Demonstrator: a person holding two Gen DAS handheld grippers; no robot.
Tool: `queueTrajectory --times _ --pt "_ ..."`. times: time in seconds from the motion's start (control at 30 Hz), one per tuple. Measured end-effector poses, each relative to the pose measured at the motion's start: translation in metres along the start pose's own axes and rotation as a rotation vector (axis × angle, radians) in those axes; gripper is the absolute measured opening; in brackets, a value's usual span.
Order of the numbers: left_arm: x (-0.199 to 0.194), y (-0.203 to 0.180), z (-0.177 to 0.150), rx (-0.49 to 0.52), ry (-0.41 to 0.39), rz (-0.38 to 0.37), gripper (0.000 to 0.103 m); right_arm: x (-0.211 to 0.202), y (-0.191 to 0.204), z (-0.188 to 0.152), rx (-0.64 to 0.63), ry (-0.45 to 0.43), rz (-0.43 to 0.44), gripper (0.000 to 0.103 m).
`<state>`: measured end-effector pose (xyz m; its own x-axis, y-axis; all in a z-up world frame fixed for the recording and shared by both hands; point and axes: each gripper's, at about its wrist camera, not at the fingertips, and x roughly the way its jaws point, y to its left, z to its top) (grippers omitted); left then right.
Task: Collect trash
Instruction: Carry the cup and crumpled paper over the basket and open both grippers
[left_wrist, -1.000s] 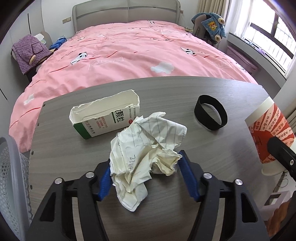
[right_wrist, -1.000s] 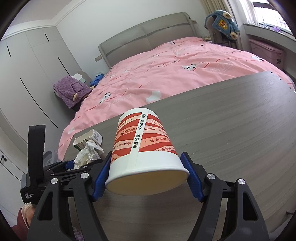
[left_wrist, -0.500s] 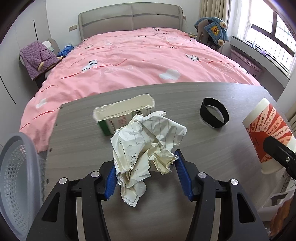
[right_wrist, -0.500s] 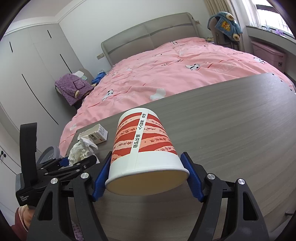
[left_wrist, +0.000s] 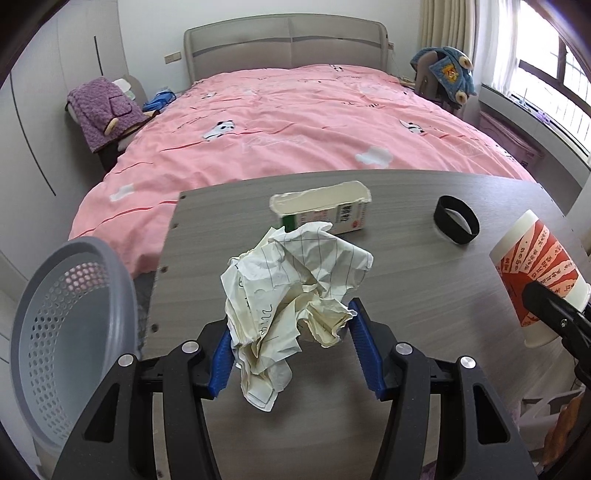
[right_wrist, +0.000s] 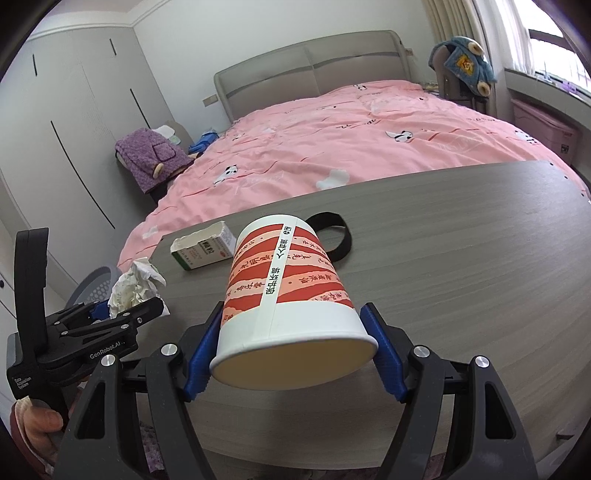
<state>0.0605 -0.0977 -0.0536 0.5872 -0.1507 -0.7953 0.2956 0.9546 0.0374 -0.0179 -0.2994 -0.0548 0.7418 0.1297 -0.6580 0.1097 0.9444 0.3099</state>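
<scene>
A grey wood tabletop (left_wrist: 406, 280) is standing before a pink bed (left_wrist: 295, 122). A torn box (left_wrist: 321, 210) and black band (left_wrist: 457, 219) are lying on it, a basket (left_wrist: 70, 332) (perforated) sitting left. The left tool (left_wrist: 291, 343) is gripping crumpled paper (left_wrist: 291, 288); the right tool (right_wrist: 295, 354) is clamping a cup (right_wrist: 288, 295).

The right tool (right_wrist: 295, 354) clamps a red-and-white paper cup (right_wrist: 291, 295) above the grey table (right_wrist: 461, 258).

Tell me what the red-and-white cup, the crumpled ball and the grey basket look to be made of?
Cup: probably coated paper, going by its side seam, rolled rim and printed, slightly glossy wall.
Crumpled ball: thin lined writing paper, matte, with sharp creases and ruled lines.
Grey basket: likely moulded plastic, with a smooth rim and even rows of round holes.
</scene>
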Motion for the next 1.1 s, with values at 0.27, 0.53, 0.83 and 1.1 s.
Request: queueTrajectory --times 0.27,0.53,0.83,1.1 --pt "-0.016 0.026 -0.009 -0.04 -0.03 0.007 0.055 0.002 0.034 -0.004 -0.044 0.008 0.031 0.07" --pt "-0.028 0.053 -0.022 -0.087 -0.038 0.02 0.055 0.005 0.069 -0.01 -0.101 0.022 0.067 0.07" --pt "-0.041 0.089 -0.039 -0.149 -0.045 0.046 0.055 0.007 0.107 -0.011 -0.158 0.026 0.096 0.07" --pt "-0.053 0.116 -0.049 -0.188 -0.064 0.072 0.055 0.014 0.141 -0.013 -0.204 0.035 0.123 0.07"
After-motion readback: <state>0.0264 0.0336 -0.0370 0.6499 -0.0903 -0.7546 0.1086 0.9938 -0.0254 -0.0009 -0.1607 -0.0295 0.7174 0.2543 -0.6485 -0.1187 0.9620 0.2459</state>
